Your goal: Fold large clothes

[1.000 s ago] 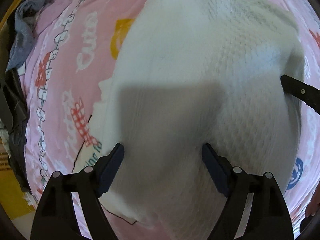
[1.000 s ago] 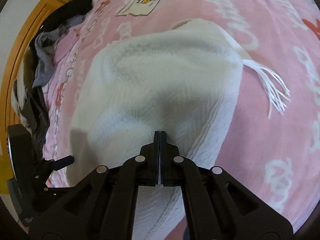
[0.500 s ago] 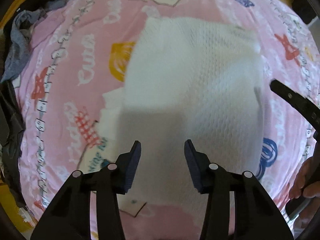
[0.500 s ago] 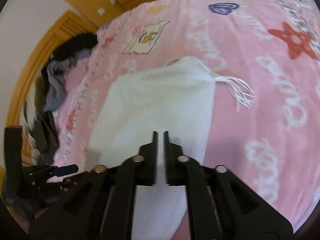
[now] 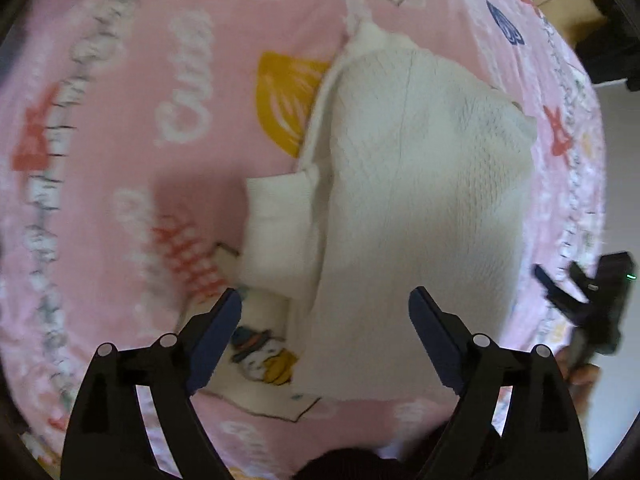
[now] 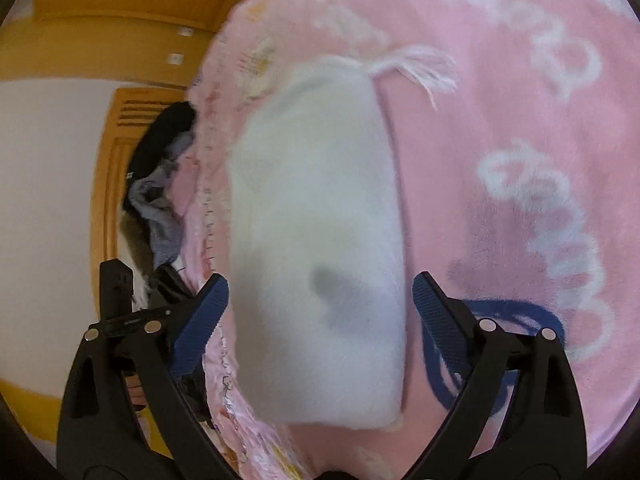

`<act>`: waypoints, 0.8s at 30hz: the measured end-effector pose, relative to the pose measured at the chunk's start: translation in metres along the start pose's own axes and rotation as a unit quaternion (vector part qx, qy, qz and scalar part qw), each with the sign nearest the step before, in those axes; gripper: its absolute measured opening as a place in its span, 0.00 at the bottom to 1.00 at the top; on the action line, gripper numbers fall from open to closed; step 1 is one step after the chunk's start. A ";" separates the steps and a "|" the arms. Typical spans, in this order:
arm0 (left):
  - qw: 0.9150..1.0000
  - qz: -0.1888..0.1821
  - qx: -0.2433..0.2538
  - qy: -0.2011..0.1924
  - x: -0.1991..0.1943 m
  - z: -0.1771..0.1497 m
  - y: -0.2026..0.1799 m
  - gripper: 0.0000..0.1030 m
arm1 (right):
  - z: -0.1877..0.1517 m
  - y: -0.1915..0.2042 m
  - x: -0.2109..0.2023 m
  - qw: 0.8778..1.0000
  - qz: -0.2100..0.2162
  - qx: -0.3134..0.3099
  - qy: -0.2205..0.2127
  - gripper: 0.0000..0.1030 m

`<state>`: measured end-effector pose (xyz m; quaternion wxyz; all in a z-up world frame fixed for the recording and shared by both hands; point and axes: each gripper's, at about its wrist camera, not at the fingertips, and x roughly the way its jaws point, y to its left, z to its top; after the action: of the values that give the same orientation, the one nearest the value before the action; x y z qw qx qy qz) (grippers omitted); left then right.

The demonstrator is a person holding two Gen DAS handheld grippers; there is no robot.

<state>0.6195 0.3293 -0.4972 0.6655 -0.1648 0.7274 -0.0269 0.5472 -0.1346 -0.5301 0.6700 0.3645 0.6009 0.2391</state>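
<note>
Knitwear sits at the middle of both views: a white textured sweater (image 5: 404,200) lies folded into a long bundle on the pink printed blanket (image 5: 132,120). One folded sleeve or cuff (image 5: 280,224) sticks out from the sweater's left edge in the left wrist view. At the sweater's far end, in the right wrist view, a white tassel fringe (image 6: 420,68) spreads onto the blanket. The left gripper (image 5: 325,312) hangs over the sweater's near edge with its jaws spread wide, holding nothing. The right gripper (image 6: 320,300) is likewise spread wide, its blue-padded fingers (image 6: 202,320) straddling the sweater's near end without pinching it. Left of the sweater, past the blanket's edge, a heap of dark and grey clothes (image 6: 160,184) lies against an orange wooden frame (image 6: 108,184).
</note>
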 end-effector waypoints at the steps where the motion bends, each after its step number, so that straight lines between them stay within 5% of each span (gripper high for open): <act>1: 1.000 -0.014 0.000 0.005 0.006 0.003 0.001 0.80 | 0.003 -0.004 0.010 1.000 0.007 0.011 0.011 0.89; 4: 0.998 -0.054 0.013 0.023 0.025 0.014 -0.003 0.84 | 0.006 -0.012 0.034 0.998 0.030 0.039 0.028 0.89; 7: 0.998 -0.051 0.029 0.035 0.042 0.024 -0.006 0.85 | 0.008 -0.015 0.047 0.997 0.047 0.052 0.030 0.92; 9: 0.998 -0.029 0.034 0.041 0.054 0.031 -0.002 0.85 | 0.010 -0.019 0.050 0.996 0.058 0.058 0.025 0.94; 12: 0.996 0.050 0.075 0.028 0.068 0.036 0.001 0.91 | 0.014 -0.021 0.061 0.999 0.009 0.037 0.030 0.94; 24: 0.995 -0.031 0.086 0.044 0.097 0.051 0.018 0.90 | 0.018 -0.026 0.113 0.993 0.109 0.003 0.038 0.95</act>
<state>0.6596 0.3288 -0.6009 0.6432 -0.1280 0.7457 -0.1179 0.5799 -0.0684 -0.6214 0.6154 0.4205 0.5832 0.3232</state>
